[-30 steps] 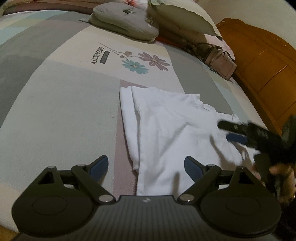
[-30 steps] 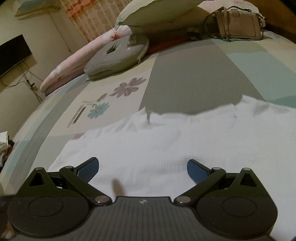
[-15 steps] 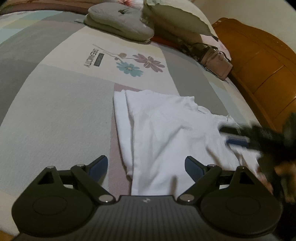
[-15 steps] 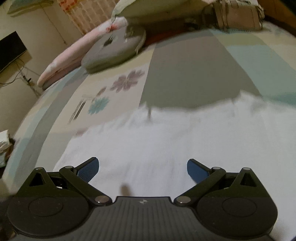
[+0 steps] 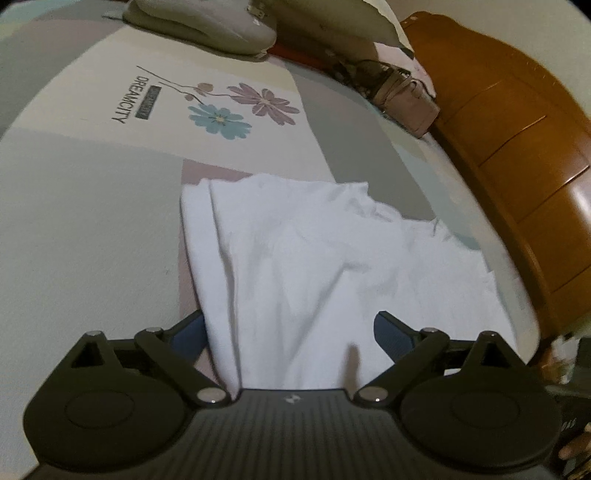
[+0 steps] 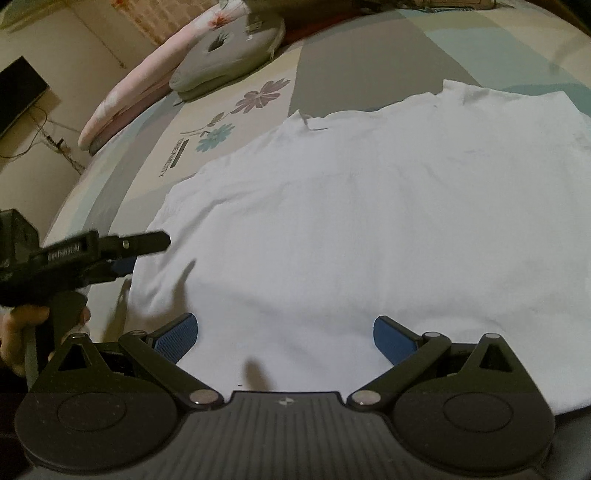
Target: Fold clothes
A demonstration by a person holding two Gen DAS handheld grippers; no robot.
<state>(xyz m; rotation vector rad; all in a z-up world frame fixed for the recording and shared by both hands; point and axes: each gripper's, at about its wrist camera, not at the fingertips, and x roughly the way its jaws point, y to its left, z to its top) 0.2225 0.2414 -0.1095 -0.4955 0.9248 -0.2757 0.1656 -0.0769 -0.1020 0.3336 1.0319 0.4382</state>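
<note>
The left gripper [image 5: 288, 332] is held low with its jaws spread wide and nothing between them; the near edge of the white garment [image 5: 317, 266] runs between its blue pads [image 5: 388, 332], with the cloth's folded left border just inside the left finger. Seen from the right wrist view, that same gripper [image 6: 147, 251] points sideways across the garment's left edge, level with the bed, and a hand [image 6: 22, 328] wraps its handle from below.

The right gripper [image 6: 284, 332] is also wide open and empty, tilted down over the garment [image 6: 369, 221], which fills the space ahead of and between its fingers.

Beyond the cloth, ahead of both grippers, lies the patchwork bedspread [image 5: 92, 221] with printed flowers [image 5: 240, 110]. Farther off sit a grey cushion [image 5: 199, 18] and a handbag [image 5: 402, 99], with a wooden headboard [image 5: 517, 147] off to the left gripper's right.
</note>
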